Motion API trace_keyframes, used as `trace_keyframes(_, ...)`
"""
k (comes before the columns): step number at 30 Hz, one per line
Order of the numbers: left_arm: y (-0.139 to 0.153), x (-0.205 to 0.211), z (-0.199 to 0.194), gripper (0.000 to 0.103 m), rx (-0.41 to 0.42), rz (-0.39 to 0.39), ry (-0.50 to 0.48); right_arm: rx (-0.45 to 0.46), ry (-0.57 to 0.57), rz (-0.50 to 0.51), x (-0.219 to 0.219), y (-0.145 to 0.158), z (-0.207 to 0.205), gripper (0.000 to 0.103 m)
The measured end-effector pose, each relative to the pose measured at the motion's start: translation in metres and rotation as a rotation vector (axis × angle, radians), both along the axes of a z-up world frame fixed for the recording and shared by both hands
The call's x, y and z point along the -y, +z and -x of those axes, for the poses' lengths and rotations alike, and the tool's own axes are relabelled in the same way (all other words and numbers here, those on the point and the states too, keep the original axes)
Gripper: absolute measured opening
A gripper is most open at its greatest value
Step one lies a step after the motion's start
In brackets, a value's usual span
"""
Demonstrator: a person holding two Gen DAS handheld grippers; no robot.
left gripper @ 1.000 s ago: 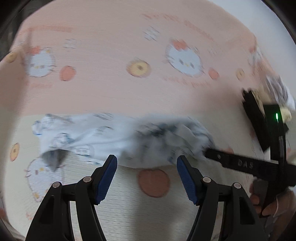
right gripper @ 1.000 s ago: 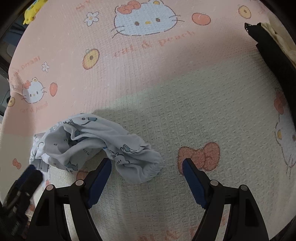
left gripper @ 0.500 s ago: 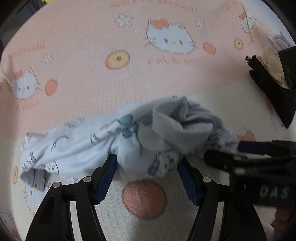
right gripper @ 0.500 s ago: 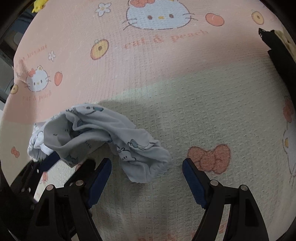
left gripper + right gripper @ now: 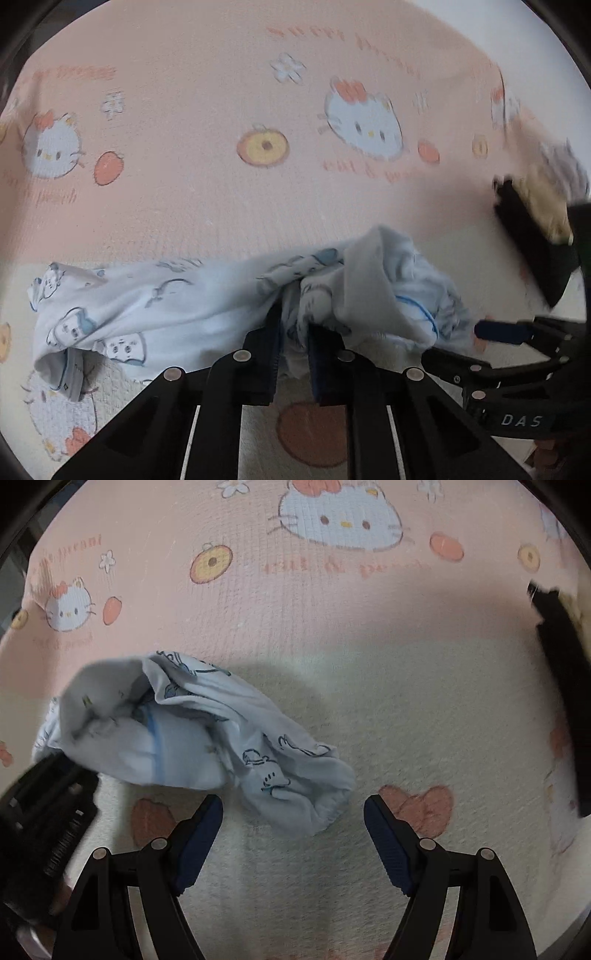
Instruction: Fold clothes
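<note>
My left hand-held gripper (image 5: 293, 347) is clenched on the crumpled blue printed garment (image 5: 192, 306); my right hand-held gripper (image 5: 293, 834) hangs released just beside its cuff on the blanket (image 5: 424, 709).

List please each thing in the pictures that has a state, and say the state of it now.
Left gripper: shut on the light blue garment.
Right gripper: open, holding nothing, just before the garment's elastic end.
Light blue garment: crumpled, not folded, lying on the blanket.
Blanket: spread flat under everything.
Dark item: lying at the right edge, blurred.
</note>
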State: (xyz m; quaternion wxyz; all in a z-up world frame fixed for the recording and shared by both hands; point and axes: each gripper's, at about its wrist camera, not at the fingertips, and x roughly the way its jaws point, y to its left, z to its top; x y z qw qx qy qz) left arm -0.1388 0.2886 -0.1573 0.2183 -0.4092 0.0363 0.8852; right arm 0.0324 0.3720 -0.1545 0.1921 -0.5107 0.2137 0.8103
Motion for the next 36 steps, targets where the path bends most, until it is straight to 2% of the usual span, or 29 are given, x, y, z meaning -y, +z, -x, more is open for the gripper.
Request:
trace_keyframes(2,0.002,0.012,0.004,0.011,0.002,-0.075,0.025,0.020,0.017,-0.036,0.008,0.000,0.006,0.078)
trace_keyframes(10,-0.004,0.036,0.008,0.011,0.039,-0.166,0.054,0.101,0.088,-0.177,0.040,0.001,0.032,0.077)
trace_keyframes(12,-0.006,0.041,0.007,0.011,0.053,-0.190,0.058,0.103,0.092,-0.187,0.043,0.002,0.030,0.066)
trace_keyframes(13,-0.008,0.043,0.007,0.011,0.060,-0.200,0.061,0.105,0.094,-0.192,0.045,0.003,0.029,0.064)
trace_keyframes(15,-0.008,0.046,0.008,0.011,0.067,-0.212,0.069,0.109,0.087,-0.191,0.045,0.002,0.027,0.050)
trace_keyframes(16,-0.008,0.048,0.008,0.011,0.069,-0.218,0.071,0.112,0.077,-0.185,0.044,0.002,0.026,0.037)
trace_keyframes(18,-0.007,0.051,0.006,0.011,0.070,-0.230,0.076,0.112,0.048,-0.161,0.039,0.001,0.024,0.022)
trace_keyframes(22,-0.004,0.061,0.003,0.011,0.090,-0.292,0.073,0.076,0.003,-0.121,0.034,0.005,0.018,0.017)
trace_keyframes(24,-0.002,0.069,0.004,0.012,0.138,-0.372,0.066,0.045,-0.008,-0.104,0.034,0.008,0.016,0.016)
trace_keyframes(25,-0.002,0.073,0.005,0.018,0.172,-0.414,0.057,0.035,-0.015,-0.094,0.034,0.009,0.015,0.016)
trace_keyframes(27,0.000,0.080,0.004,0.046,0.202,-0.452,0.070,0.015,-0.029,-0.067,0.035,0.010,0.013,0.016)
trace_keyframes(28,0.001,0.083,0.002,0.073,0.197,-0.458,0.086,0.003,-0.030,-0.057,0.035,0.010,0.014,0.016)
trace_keyframes(29,0.003,0.085,0.000,0.080,0.188,-0.472,0.100,-0.010,-0.031,-0.047,0.035,0.011,0.016,0.016)
trace_keyframes(32,0.005,0.084,-0.003,0.080,0.226,-0.512,0.060,-0.049,-0.035,-0.013,0.037,0.012,0.016,0.016)
trace_keyframes(36,0.009,0.068,-0.013,0.080,0.237,-0.454,0.000,-0.059,-0.049,0.010,0.039,0.011,0.013,0.016)
